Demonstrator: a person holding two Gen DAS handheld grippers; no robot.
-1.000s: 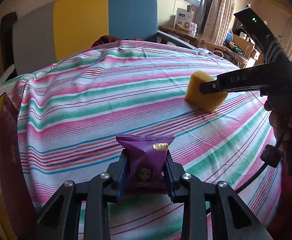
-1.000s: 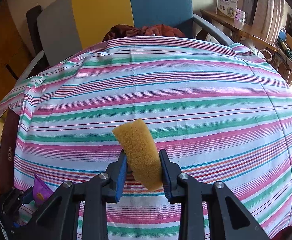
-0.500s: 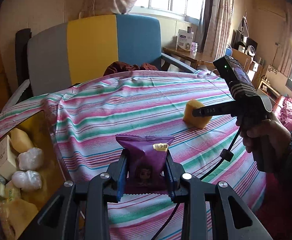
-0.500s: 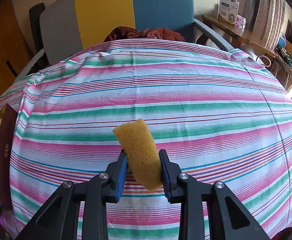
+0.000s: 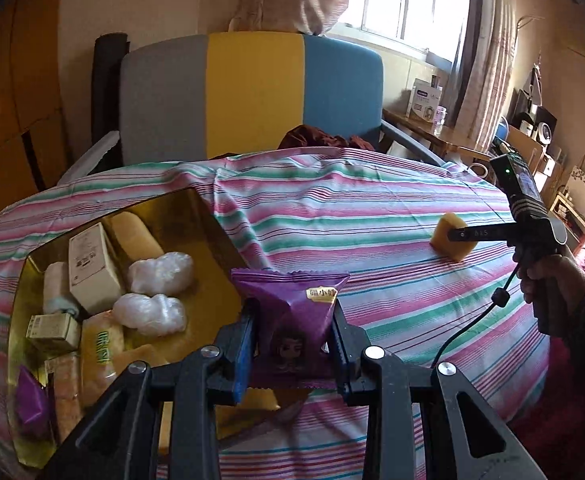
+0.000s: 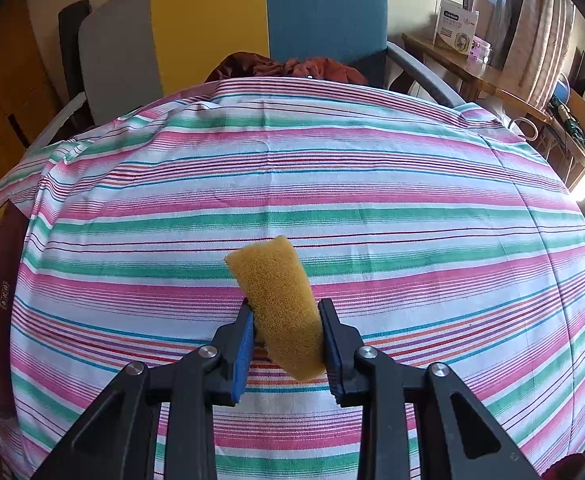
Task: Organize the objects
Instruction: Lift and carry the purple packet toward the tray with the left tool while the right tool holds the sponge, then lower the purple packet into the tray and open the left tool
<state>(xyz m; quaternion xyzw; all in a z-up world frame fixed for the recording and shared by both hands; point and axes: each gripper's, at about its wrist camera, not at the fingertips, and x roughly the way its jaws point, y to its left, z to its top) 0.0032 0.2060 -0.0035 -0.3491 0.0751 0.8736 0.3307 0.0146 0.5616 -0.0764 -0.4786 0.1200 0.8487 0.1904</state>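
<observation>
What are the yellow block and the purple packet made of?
Yellow sponge: open-cell foam by the look, matte, pitted surface, held in the right gripper. Purple snack packet: glossy printed plastic film, probably; crimped serrated top edge, creased, held in the left gripper.

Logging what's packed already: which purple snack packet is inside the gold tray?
The small purple snack packet at the gold tray's near-left corner; the bigger purple cartoon-face packet is clamped in the left hand-held gripper.

Tricolour chair [image 5: 252,92] behind striped tablecloth [image 6: 332,184]; white carton [image 6: 454,26] on side desk [image 6: 476,72].
</observation>
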